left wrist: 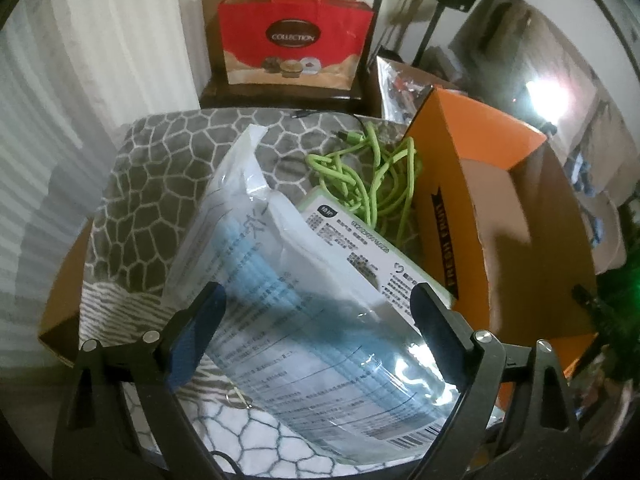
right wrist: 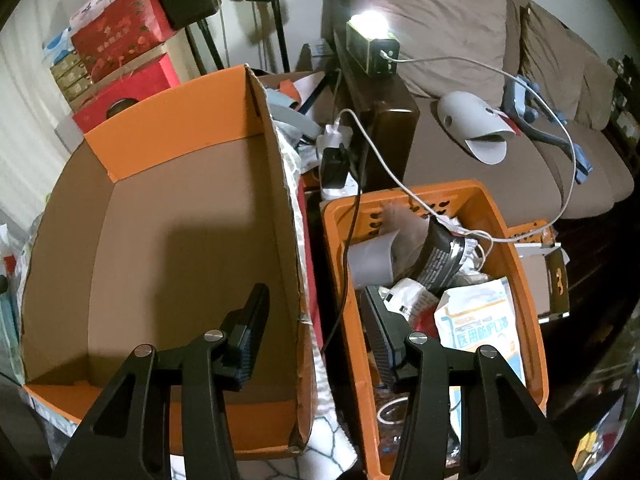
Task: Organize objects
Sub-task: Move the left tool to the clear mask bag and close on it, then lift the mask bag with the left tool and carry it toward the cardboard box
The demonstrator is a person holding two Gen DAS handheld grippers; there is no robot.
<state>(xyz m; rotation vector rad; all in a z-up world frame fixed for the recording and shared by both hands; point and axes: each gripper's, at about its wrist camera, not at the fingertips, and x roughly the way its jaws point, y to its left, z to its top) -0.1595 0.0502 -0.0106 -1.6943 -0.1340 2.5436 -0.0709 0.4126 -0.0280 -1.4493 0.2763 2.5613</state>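
A clear pack of blue face masks (left wrist: 288, 288) lies on a grey patterned blanket (left wrist: 160, 184). My left gripper (left wrist: 316, 316) hangs over it, open wide, one finger on each side of the pack; I see no pad pressing on it. Under the pack's far edge lies a white labelled box (left wrist: 360, 240), with a tangled green cable (left wrist: 360, 172) behind it. An empty orange cardboard box (right wrist: 160, 220) stands to the right of the blanket. My right gripper (right wrist: 314, 296) is open astride the box's right wall, its right finger over an orange plastic basket (right wrist: 516, 248).
The basket holds a mask packet (right wrist: 476, 320), a dark pouch (right wrist: 440, 252) and white cables. Behind it are a power strip (right wrist: 336, 148), a lit lamp (right wrist: 372, 52) and a brown sofa (right wrist: 520, 160). A red gift bag (left wrist: 292, 40) stands beyond the blanket.
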